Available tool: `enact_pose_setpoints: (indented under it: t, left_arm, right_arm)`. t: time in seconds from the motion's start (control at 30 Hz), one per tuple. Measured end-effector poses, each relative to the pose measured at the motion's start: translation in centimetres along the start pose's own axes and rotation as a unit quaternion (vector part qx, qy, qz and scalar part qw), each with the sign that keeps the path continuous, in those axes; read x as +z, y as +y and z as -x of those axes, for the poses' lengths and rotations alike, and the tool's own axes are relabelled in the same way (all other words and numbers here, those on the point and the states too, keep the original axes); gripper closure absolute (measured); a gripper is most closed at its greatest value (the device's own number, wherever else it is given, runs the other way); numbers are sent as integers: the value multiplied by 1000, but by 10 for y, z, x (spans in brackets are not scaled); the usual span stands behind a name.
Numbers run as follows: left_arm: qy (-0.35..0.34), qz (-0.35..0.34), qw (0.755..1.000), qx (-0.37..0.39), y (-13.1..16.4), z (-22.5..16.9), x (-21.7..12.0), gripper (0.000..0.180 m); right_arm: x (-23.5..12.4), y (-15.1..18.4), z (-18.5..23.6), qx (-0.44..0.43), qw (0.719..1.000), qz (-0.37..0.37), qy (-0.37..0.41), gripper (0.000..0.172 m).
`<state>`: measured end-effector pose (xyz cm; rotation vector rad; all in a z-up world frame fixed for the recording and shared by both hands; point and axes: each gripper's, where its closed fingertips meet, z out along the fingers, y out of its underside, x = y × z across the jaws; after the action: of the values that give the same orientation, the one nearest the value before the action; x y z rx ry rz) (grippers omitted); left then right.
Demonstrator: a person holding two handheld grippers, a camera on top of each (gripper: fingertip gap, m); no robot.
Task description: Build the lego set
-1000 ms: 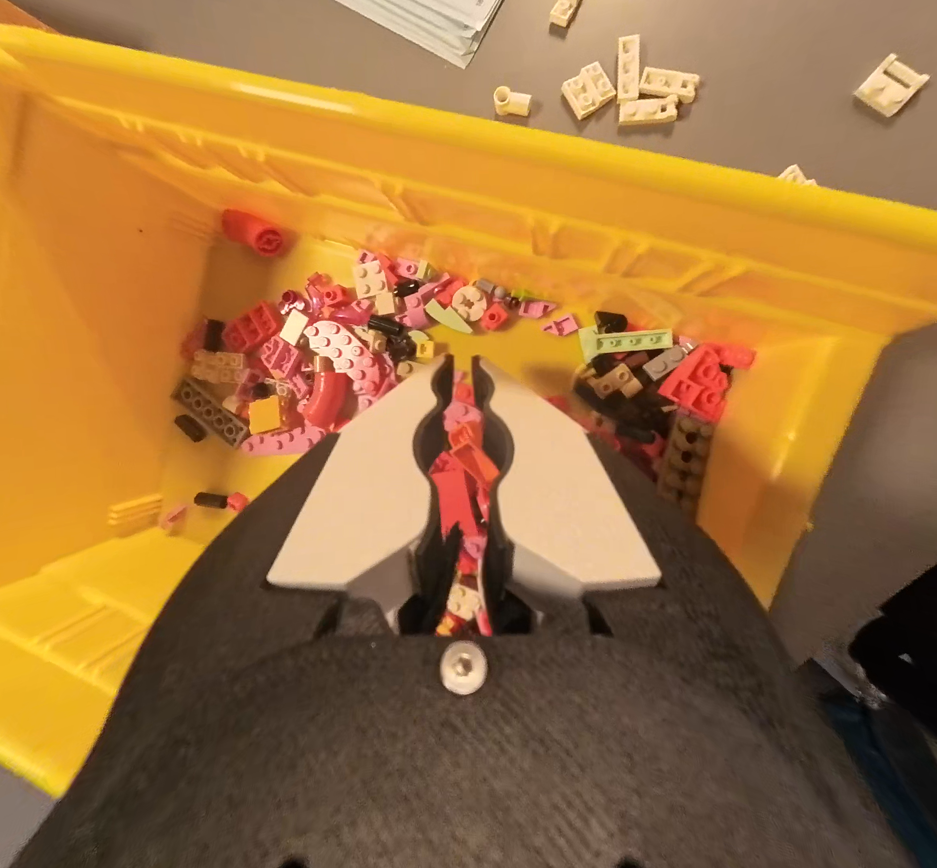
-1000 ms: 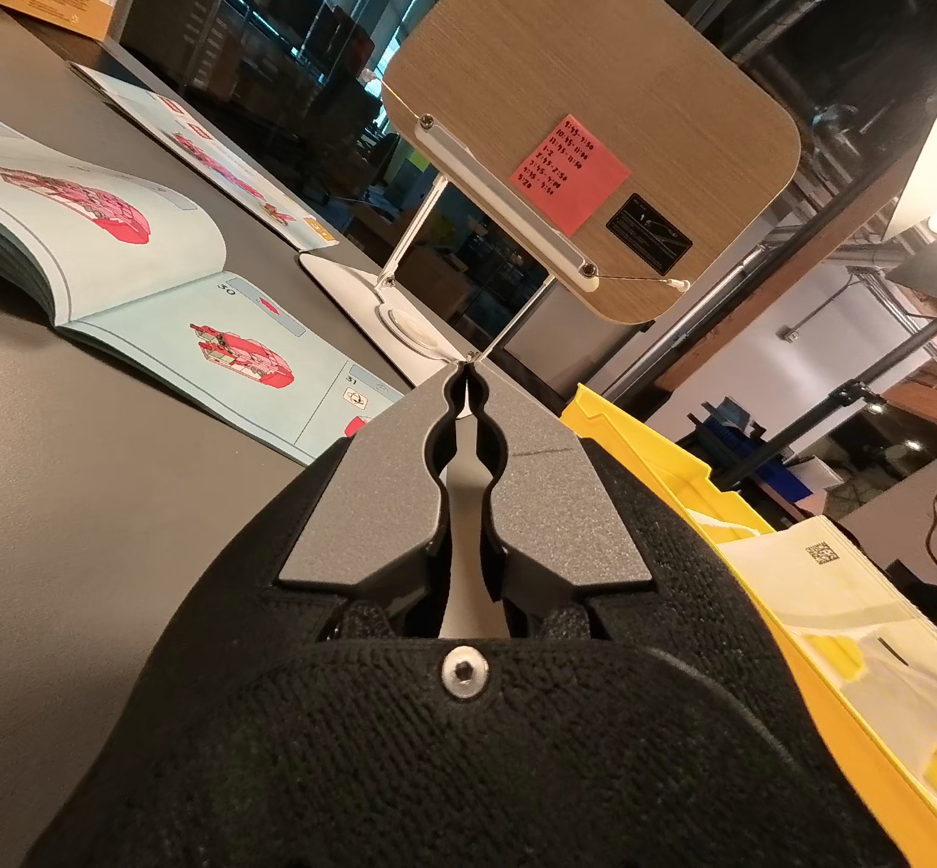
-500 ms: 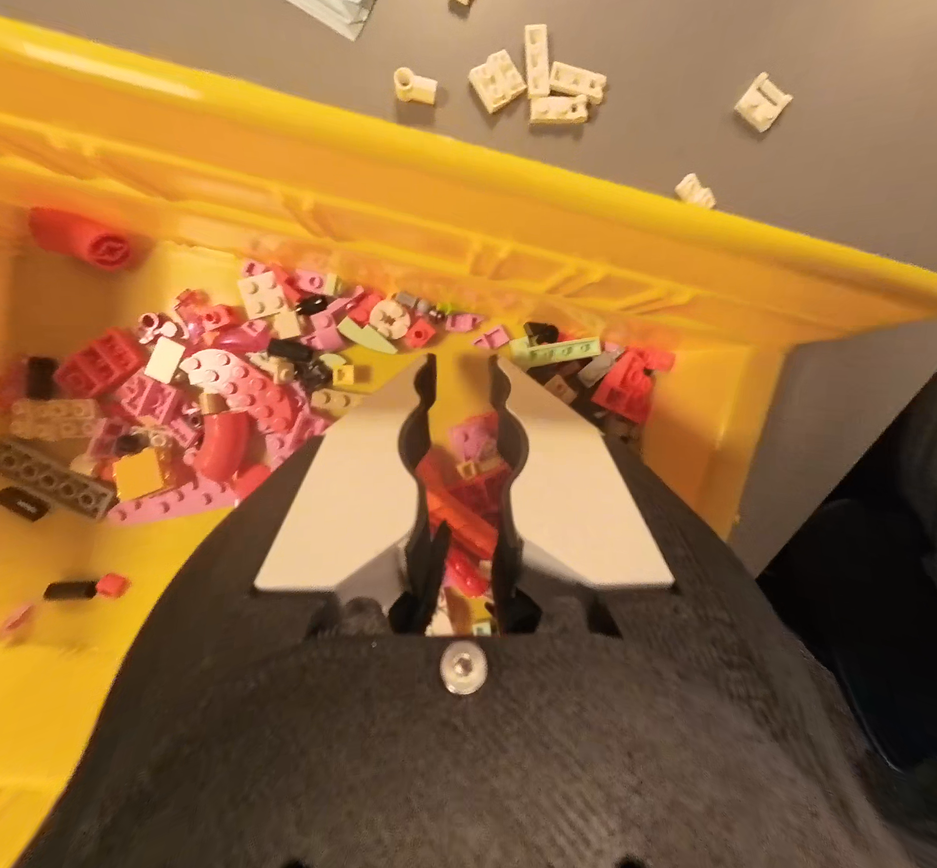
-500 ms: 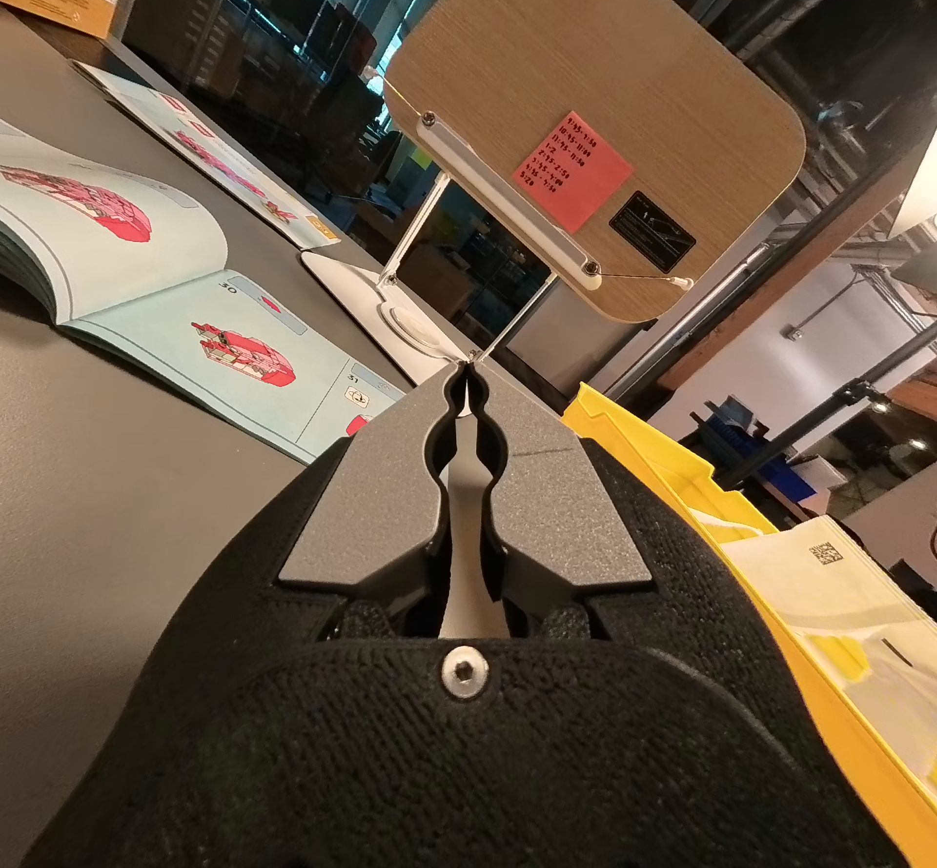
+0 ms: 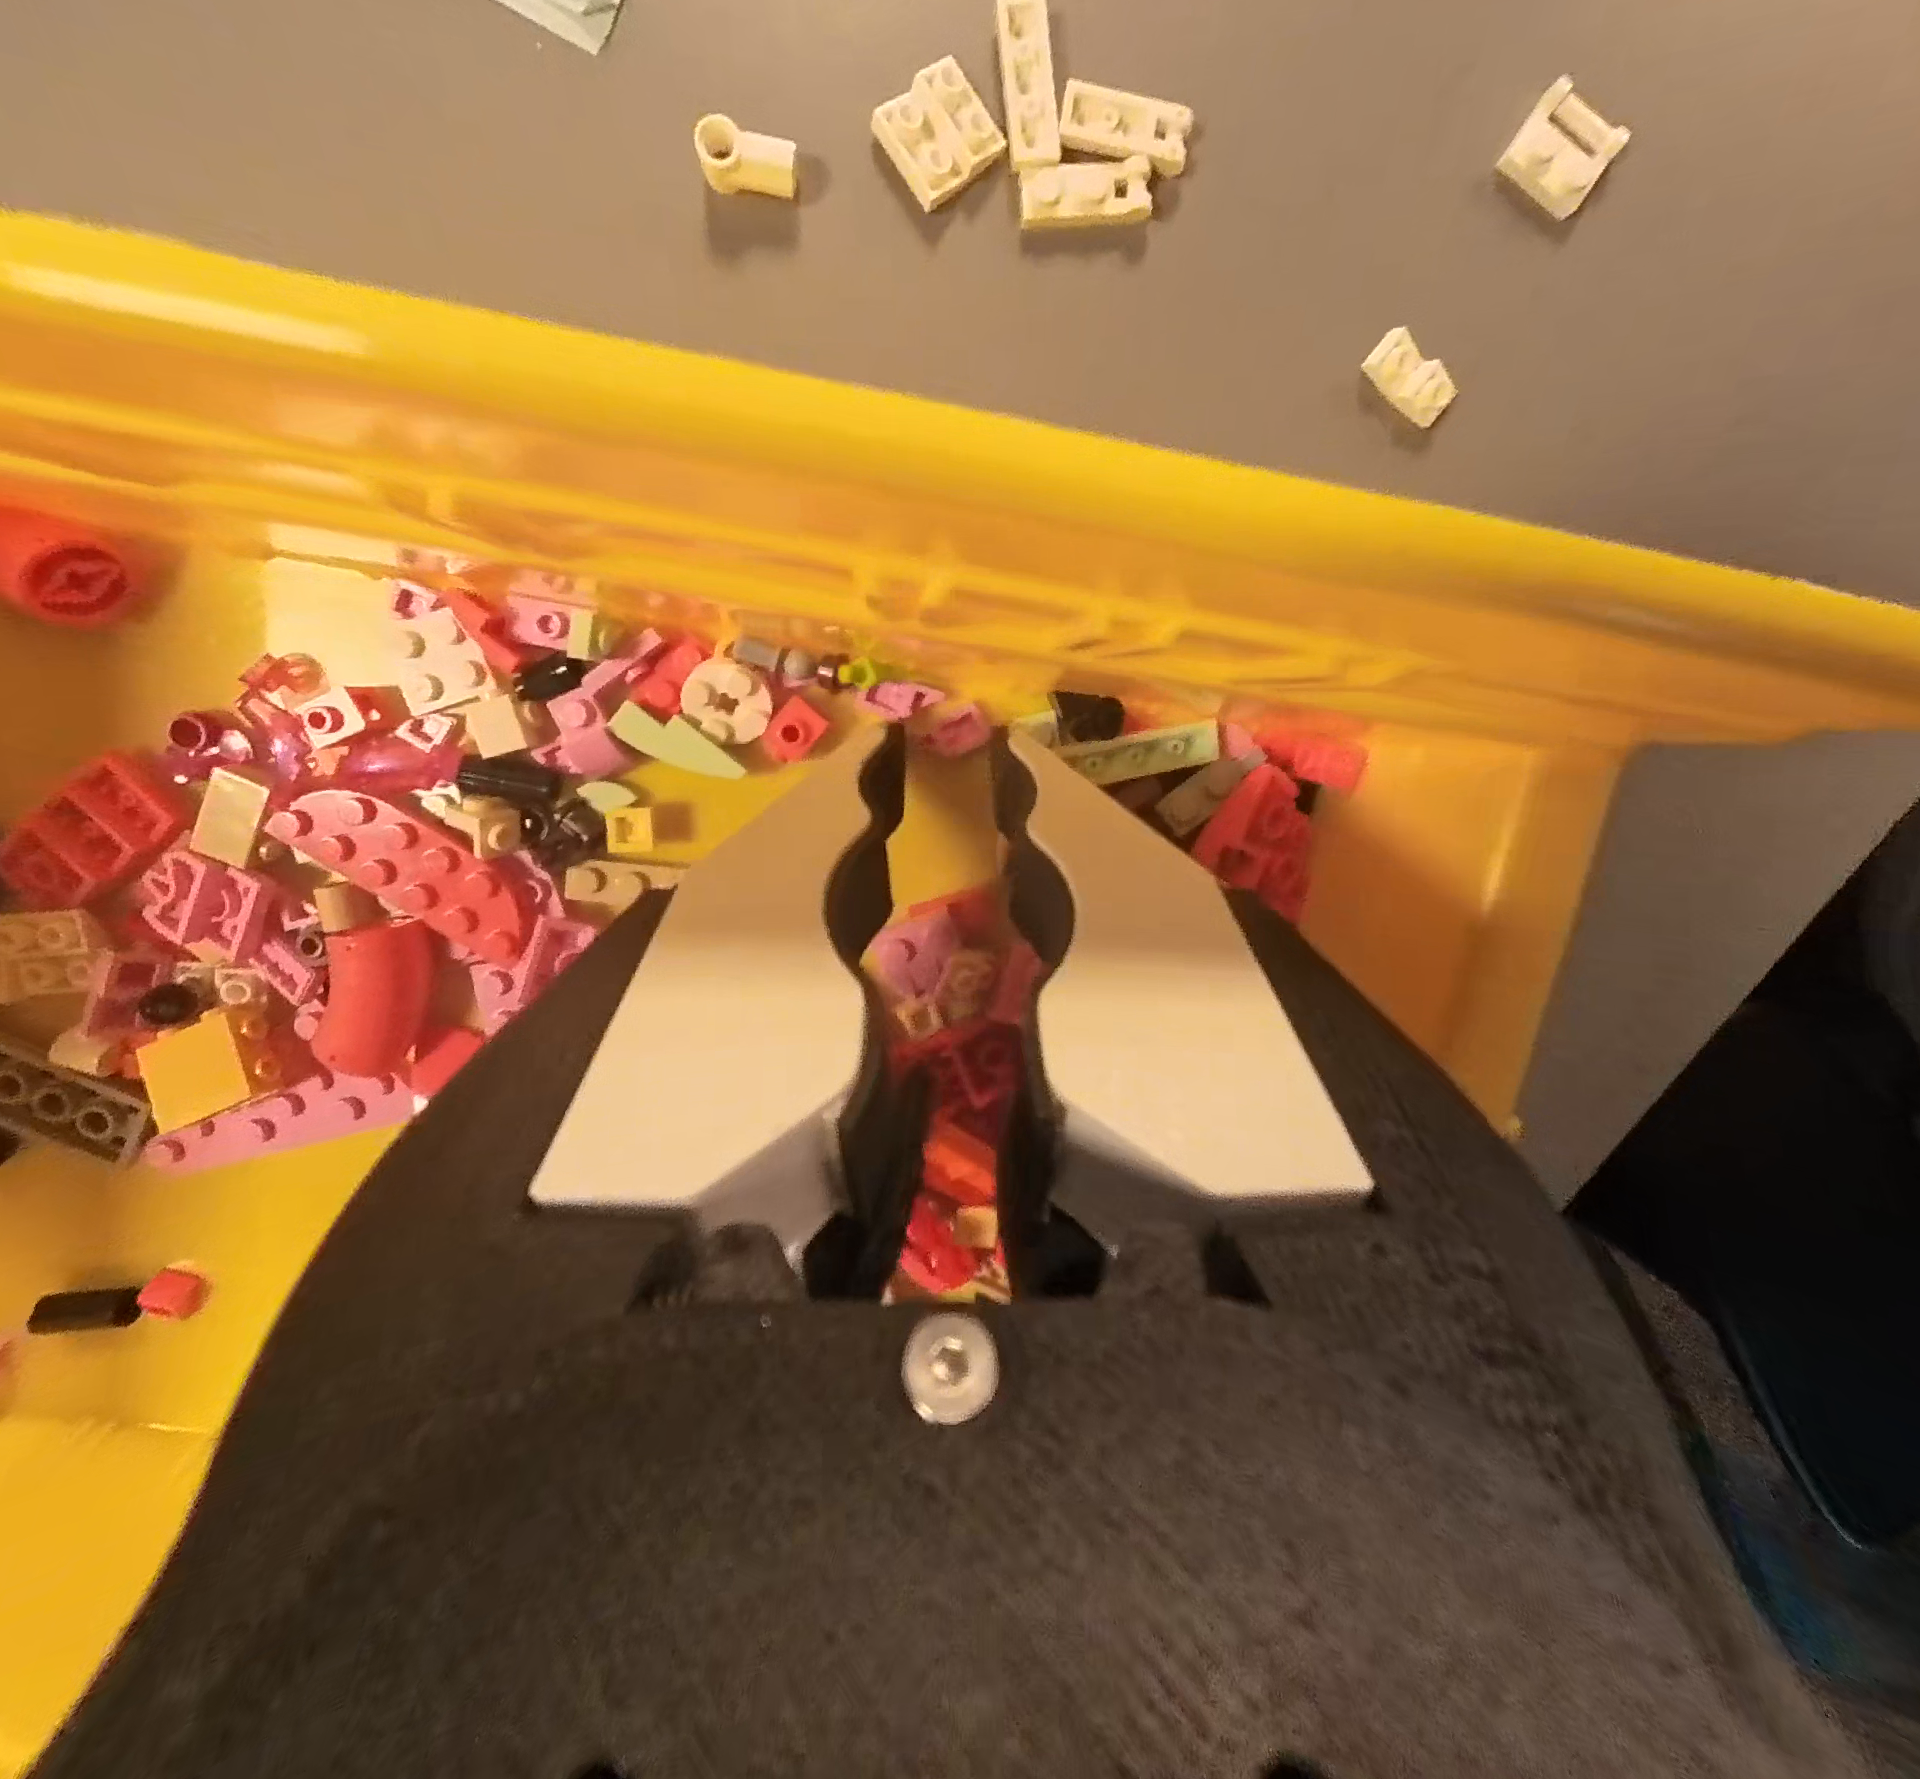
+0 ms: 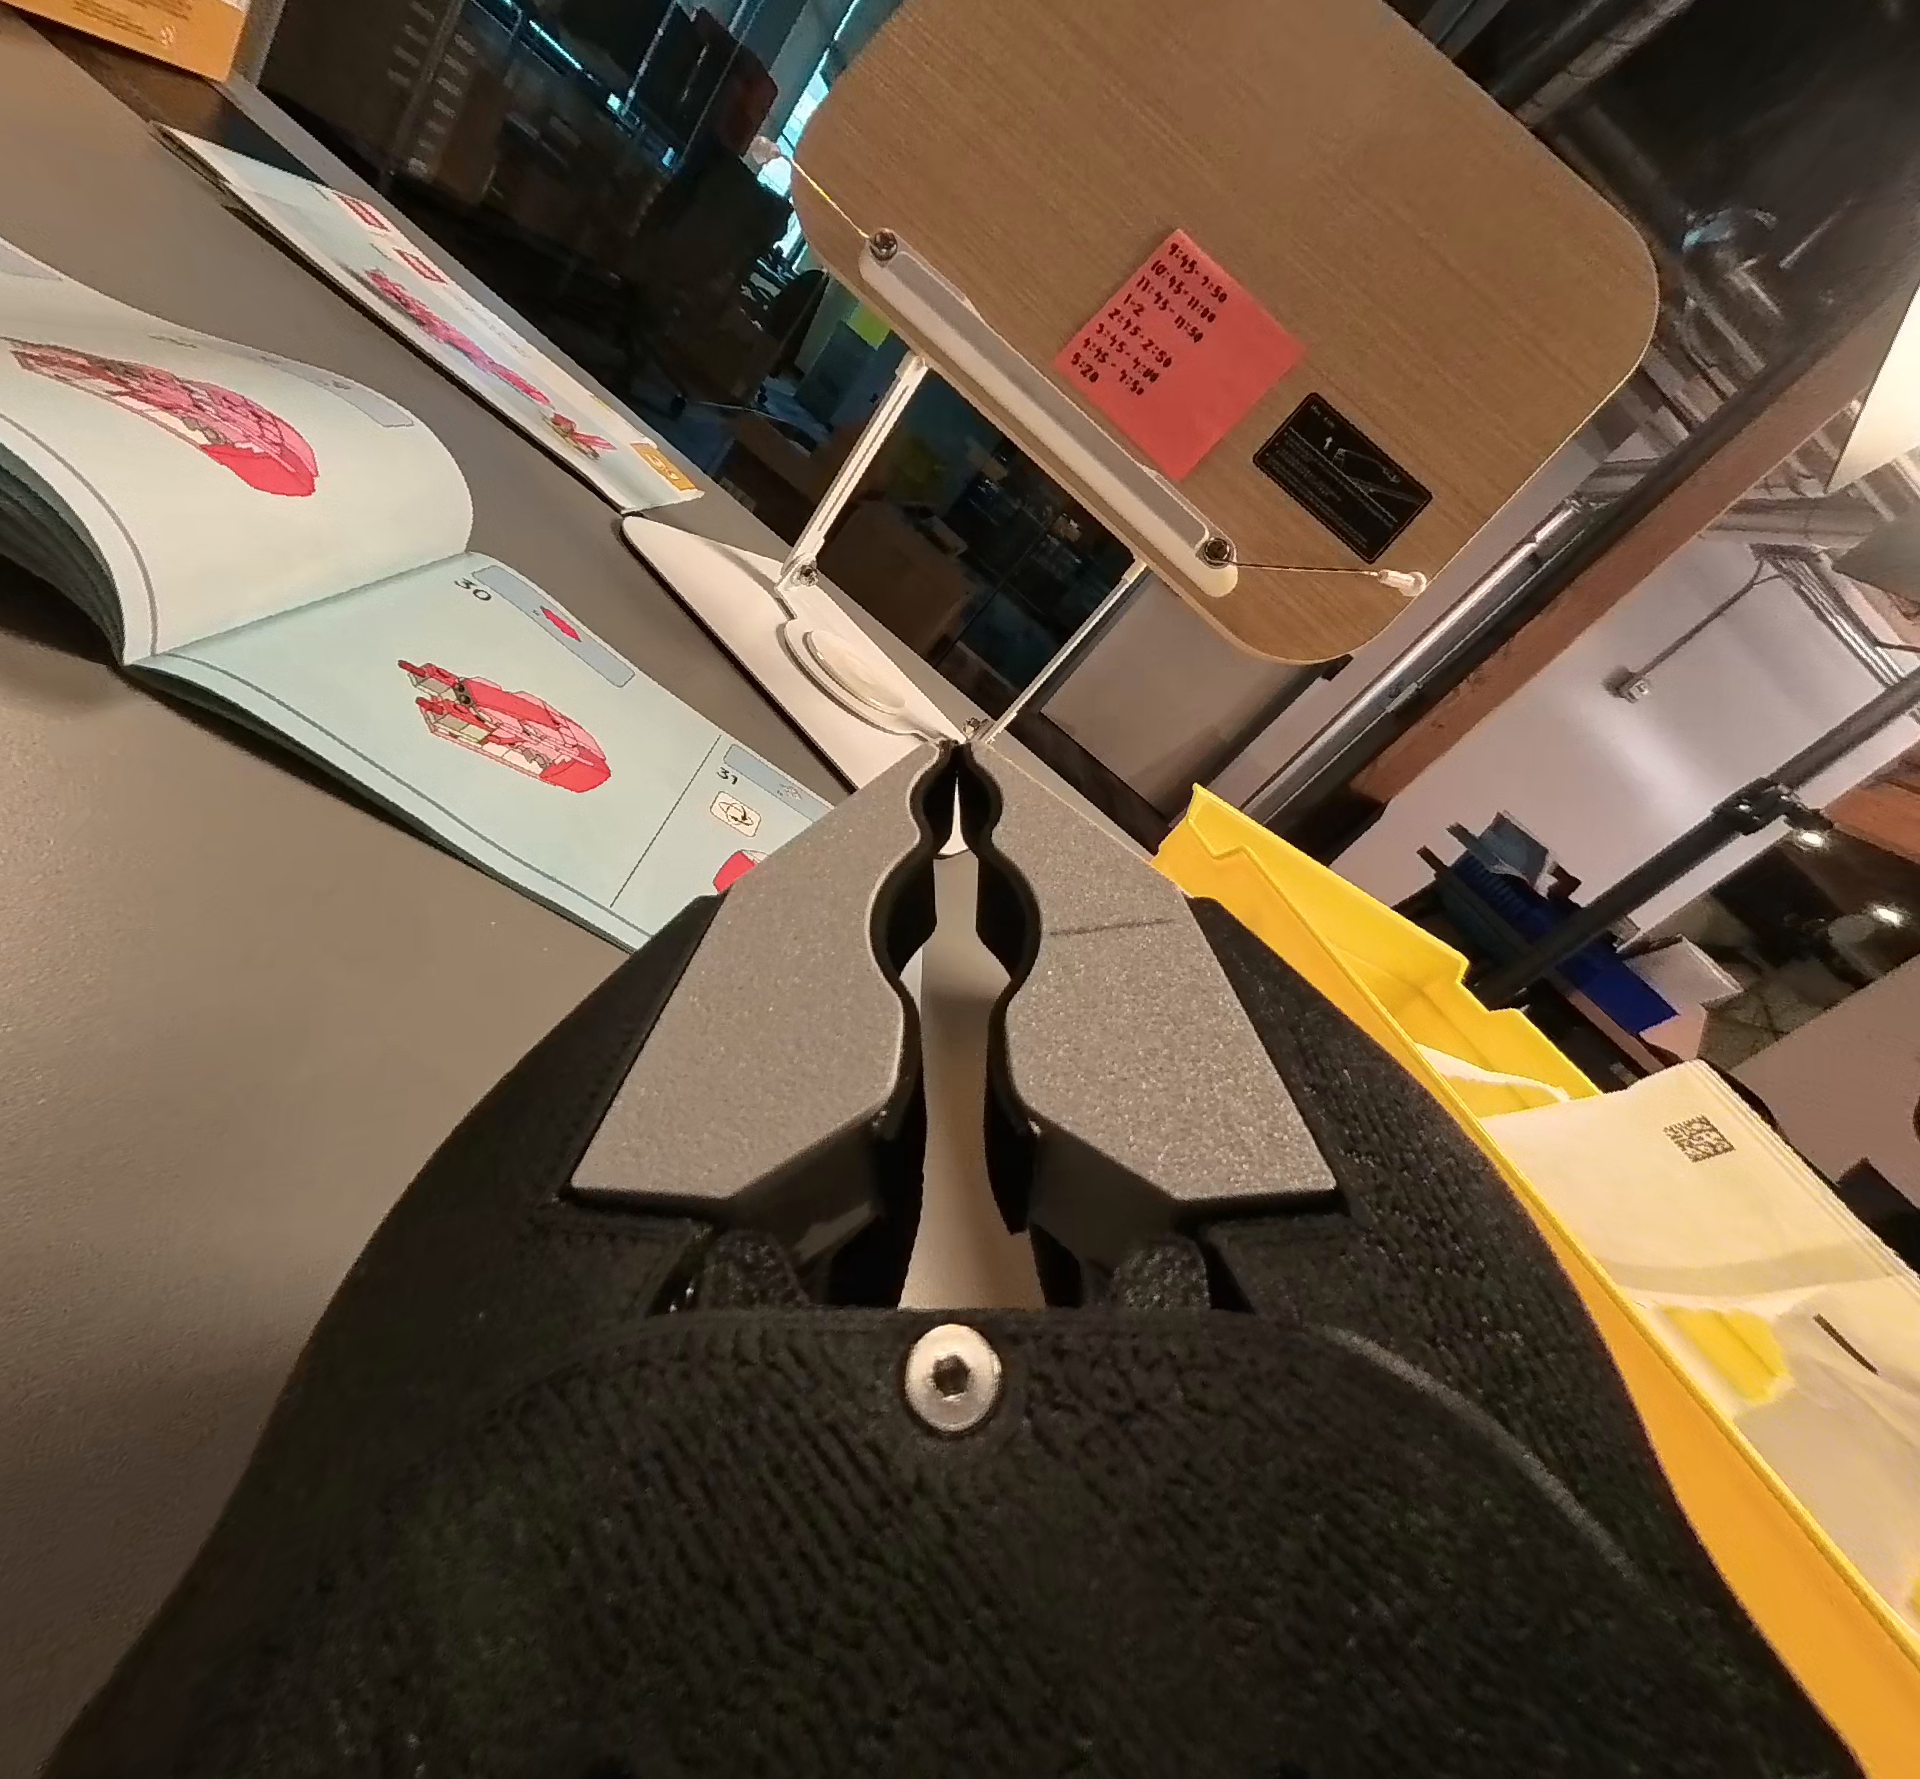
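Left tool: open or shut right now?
Open. The left tool hangs over the yellow bin; bin floor shows between its fingertips, nothing gripped.

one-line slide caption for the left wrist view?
Left tongs open, holding nothing, over mixed toy bricks in a yellow bin; cream bricks on the table beyond.

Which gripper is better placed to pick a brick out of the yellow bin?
Left. The left gripper hangs open inside the yellow bin, right over the bricks. The right gripper is shut, outside over the table.
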<state>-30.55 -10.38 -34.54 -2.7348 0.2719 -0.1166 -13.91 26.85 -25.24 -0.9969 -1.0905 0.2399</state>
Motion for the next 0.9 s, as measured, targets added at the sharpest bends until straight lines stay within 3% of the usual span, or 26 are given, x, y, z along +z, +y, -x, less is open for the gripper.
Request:
enact_pose_setpoints:
  t: [0.17,0.33,0.5,0.63,0.7,0.8,0.87,0.9]
  left_arm:
    - [-44,-10,999,14,4,11,-6,165]
    - [-144,-104,984,8,-13,28,-44,172]
    - [-238,-252,938,12,-62,23,-98,173]
    - [-284,-391,874,44,-123,-12,-137,173]
    - [-275,-453,845,65,-155,-40,-146,173]
    - [-231,-511,823,92,-198,-79,-141,173]
    - [-202,-520,823,106,-221,-97,-126,173]
    - [-195,-518,825,115,-230,-103,-116,173]
  right_arm:
    - [0,0,0,1,1000,-1,0,172]
    - [0,0,-1,3,1000,0,2,172]
    - [-1,-2,-4,14,1000,-7,5,172]
    - [-6,-25,2,88,994,-54,-40,172]
    - [-13,-48,20,181,969,-101,-134,171]
    - [-33,-78,42,305,896,-151,-283,170]
    - [-54,-105,47,374,825,-186,-382,168]
    - [-70,-120,49,407,775,-207,-436,166]
